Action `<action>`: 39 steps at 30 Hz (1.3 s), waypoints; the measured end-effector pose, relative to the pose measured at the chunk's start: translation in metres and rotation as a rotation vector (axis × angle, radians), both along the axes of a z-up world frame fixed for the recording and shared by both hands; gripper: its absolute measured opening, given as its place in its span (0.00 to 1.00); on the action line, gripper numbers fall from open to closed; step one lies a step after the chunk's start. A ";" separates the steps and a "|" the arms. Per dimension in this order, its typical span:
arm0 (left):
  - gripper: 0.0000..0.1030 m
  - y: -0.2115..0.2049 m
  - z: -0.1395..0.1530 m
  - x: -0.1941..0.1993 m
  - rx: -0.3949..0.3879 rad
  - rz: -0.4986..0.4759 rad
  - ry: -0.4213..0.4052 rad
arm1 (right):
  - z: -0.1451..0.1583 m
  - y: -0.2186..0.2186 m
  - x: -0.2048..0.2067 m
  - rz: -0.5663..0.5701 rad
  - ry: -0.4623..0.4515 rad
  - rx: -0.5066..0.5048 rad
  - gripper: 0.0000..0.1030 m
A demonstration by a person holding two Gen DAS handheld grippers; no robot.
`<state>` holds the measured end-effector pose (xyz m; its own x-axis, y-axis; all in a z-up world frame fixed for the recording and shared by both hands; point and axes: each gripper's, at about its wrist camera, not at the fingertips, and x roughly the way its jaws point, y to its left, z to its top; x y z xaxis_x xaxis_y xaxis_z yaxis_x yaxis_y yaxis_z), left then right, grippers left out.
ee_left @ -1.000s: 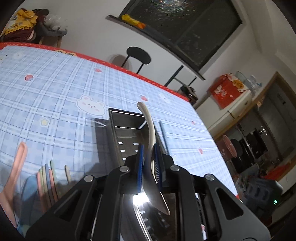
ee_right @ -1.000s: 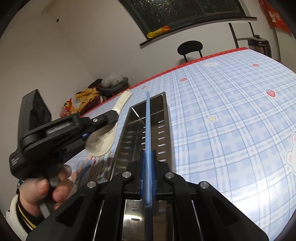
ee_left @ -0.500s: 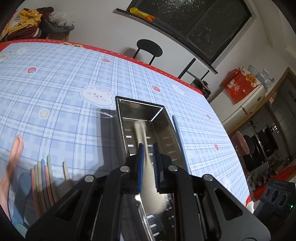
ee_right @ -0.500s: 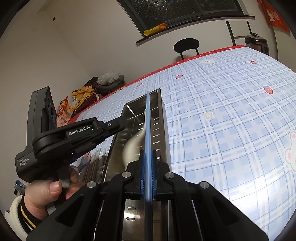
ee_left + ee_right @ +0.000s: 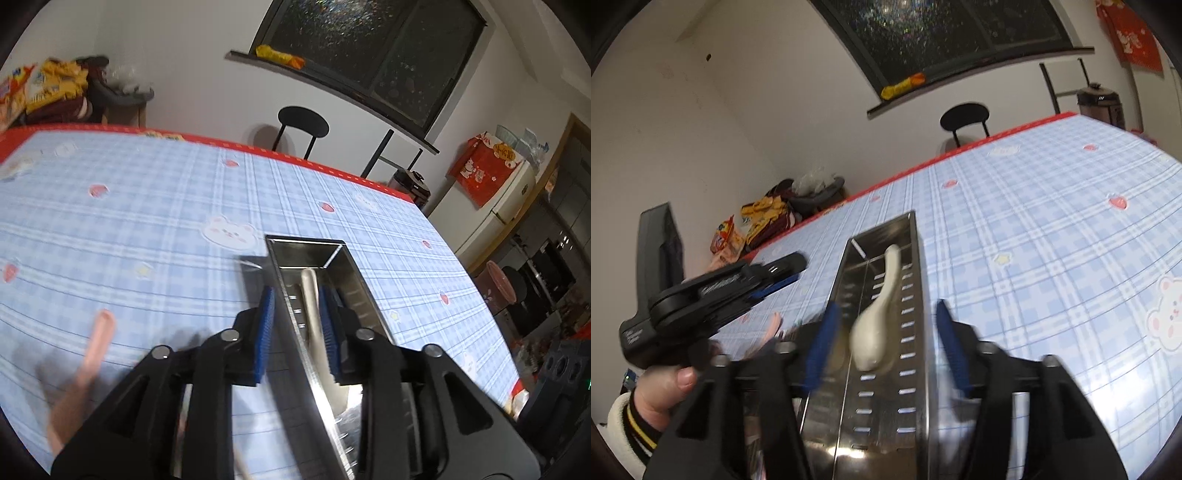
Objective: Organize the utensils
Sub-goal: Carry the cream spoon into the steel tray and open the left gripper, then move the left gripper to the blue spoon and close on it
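**Spoon dropped in tray, both hand-held grippers letting go**

Table (image 5: 147, 206): blue plaid cloth, red edge, takes up most of both views. Long steel tray (image 5: 886, 369) sits on it, slotted walls, running away from the cameras.

Left hand-held gripper (image 5: 297, 328): jaws opening, partway apart. They straddle the tray's near wall in the left wrist view, one pad outside it, one over the tray. Pads press on nothing. Seen from the right wrist, it hangs off to the tray's side, held by a hand (image 5: 665, 384) in a white cuffed sleeve.

Right hand-held gripper (image 5: 886, 339): jaws opening, wide apart, blurred. Tray lies between and below them, pads not pressing on it. Holds nothing.

White spoon (image 5: 877, 325): task item, lies loose inside the tray, bowl end near the cameras, handle pointing to the far end, leaning toward one wall.

Pink utensil (image 5: 94, 347): on the table left of the tray, blurred, likely next to sort. More sticks near it, too smeared to count.

Step in hand, my read: release and clear out. To do it well, finish opening before lifting, then raise the left hand-held gripper straight up so the pad outside the wall does not hook the rim and drag the tray. Keep the right one off the tray edge as well. A thin steel tray on smooth cloth probably slides easily.
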<state>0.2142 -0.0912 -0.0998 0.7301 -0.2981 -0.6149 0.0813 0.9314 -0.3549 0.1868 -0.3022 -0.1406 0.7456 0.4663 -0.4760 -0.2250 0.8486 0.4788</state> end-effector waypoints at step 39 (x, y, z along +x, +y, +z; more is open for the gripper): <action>0.94 0.149 -0.014 -0.174 0.189 -0.047 -0.128 | 0.028 0.131 -0.091 0.199 -0.132 -0.314 0.68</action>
